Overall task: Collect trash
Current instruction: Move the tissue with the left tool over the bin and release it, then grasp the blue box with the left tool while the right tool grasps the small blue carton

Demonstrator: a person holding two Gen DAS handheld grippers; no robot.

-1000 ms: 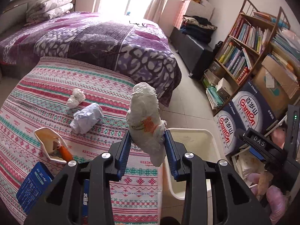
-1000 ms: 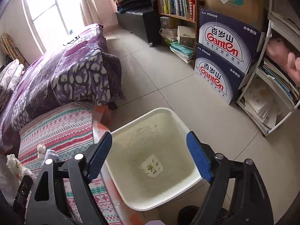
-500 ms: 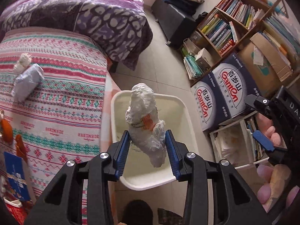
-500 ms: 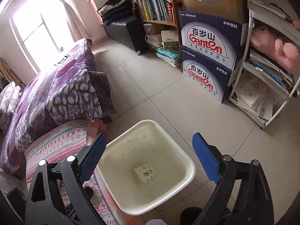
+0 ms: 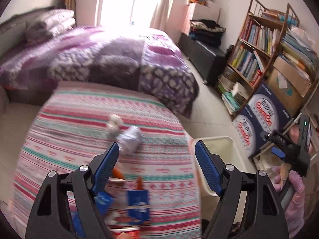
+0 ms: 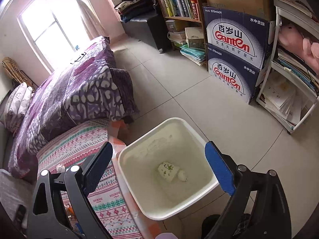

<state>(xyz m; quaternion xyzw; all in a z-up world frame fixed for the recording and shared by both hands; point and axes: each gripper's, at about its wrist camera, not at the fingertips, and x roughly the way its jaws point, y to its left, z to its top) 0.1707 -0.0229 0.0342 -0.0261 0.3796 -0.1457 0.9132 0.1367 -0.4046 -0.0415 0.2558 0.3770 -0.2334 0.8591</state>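
My left gripper [image 5: 157,149] hangs over the striped tablecloth [image 5: 79,139], jaws opening, with nothing between them. Just beyond its left finger lie a crumpled grey-white paper ball [image 5: 129,139] and a small white wad [image 5: 114,121]. Blue packets [image 5: 138,205] and orange scraps [image 5: 117,173] lie nearer, all blurred. My right gripper [image 6: 158,149] stands open and empty above the white bin [image 6: 127,171]. On the bin's floor a floral-printed paper [image 6: 167,172] lies next to a small white lump [image 6: 182,176].
The bin [image 5: 235,153] stands on the tiled floor against the table's right edge. A purple bed [image 6: 75,91] lies beyond the table. Stacked water cartons [image 6: 233,59], a bookshelf [image 5: 257,45] and a white rack [image 6: 289,99] line the right wall. A gloved hand [image 5: 293,189] holds the right gripper.
The left gripper opened and let go of the white wad over the bin, then swung back left over the table. The bin now holds an added white lump. The right gripper barely moved.
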